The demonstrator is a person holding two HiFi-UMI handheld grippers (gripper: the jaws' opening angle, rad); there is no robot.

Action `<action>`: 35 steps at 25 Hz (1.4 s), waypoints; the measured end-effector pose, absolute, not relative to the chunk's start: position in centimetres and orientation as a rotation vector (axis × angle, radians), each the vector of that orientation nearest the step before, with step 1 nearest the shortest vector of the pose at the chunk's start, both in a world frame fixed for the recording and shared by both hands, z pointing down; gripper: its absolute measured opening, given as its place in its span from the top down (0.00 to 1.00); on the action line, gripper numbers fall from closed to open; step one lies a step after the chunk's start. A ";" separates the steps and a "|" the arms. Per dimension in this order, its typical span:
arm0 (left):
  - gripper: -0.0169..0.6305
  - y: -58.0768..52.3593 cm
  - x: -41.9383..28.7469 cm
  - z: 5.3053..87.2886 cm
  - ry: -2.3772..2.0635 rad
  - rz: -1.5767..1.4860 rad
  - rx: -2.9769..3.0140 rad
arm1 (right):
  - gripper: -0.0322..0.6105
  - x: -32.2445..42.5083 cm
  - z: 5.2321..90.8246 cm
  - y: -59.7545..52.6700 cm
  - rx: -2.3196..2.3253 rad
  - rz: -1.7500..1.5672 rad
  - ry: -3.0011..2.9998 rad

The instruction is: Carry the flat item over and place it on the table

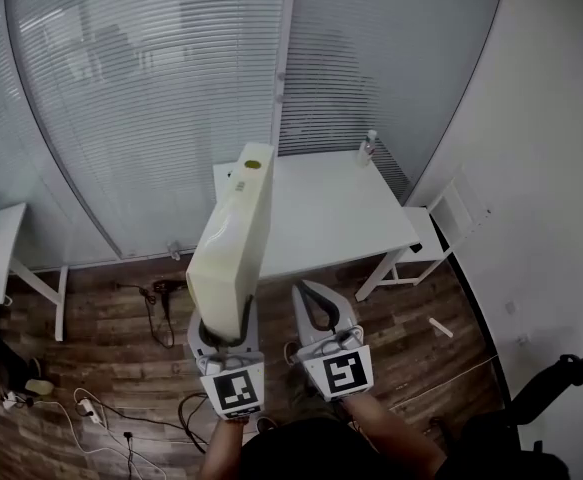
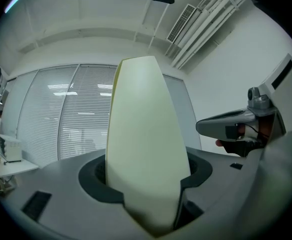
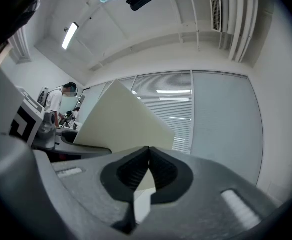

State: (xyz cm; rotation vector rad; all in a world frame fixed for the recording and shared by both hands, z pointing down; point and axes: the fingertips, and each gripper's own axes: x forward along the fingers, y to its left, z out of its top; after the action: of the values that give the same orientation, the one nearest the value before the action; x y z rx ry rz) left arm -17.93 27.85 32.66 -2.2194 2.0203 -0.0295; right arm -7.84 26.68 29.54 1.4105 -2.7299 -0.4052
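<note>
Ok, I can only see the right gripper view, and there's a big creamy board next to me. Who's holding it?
Observer: The left gripper is. Its jaws are clamped on one end of the board.
Operator: Is there a table anywhere?
Observer: Yes, the head view shows a white table just ahead, beyond the board.
Operator: Is anything on it?
Observer: A small bottle stands at its far right corner.
</note>
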 end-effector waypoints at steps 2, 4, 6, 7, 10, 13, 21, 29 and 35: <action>0.53 26.7 -17.6 32.7 2.014 -0.040 -2.224 | 0.95 -7.5 29.6 25.4 1.419 -0.392 -2.726; 0.53 25.5 -17.3 32.8 2.013 -0.047 -2.228 | 0.95 -7.1 29.6 24.0 1.426 -0.384 -2.717; 0.53 24.2 -17.2 33.2 2.016 -0.060 -2.235 | 0.95 -7.0 29.8 22.7 1.425 -0.381 -2.712; 0.53 23.6 -17.2 33.4 2.017 -0.068 -2.239 | 0.95 -7.1 29.9 22.1 1.421 -0.381 -2.712; 0.53 21.9 -17.4 33.8 1.991 -0.106 -2.232 | 0.95 -7.4 29.9 20.5 1.418 -0.367 -2.716; 0.52 20.1 -16.9 34.1 1.986 -0.120 -2.232 | 0.95 -6.9 30.0 18.5 1.423 -0.356 -2.719; 0.52 15.0 -15.9 35.2 1.975 -0.209 -2.255 | 0.95 -6.2 30.4 13.5 1.432 -0.281 -2.731; 0.52 9.8 -14.5 37.0 1.965 -0.279 -2.278 | 0.95 -4.9 31.3 8.1 1.440 -0.248 -2.738; 0.52 4.6 -12.7 38.4 1.978 -0.313 -2.293 | 0.95 -3.1 31.7 3.1 1.430 -0.218 -2.737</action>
State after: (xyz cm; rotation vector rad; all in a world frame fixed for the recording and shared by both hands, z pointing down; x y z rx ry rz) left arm -12.73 4.59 38.36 -2.2928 1.9784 -0.3131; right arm -3.10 3.06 31.69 1.4299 -2.7374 -0.2179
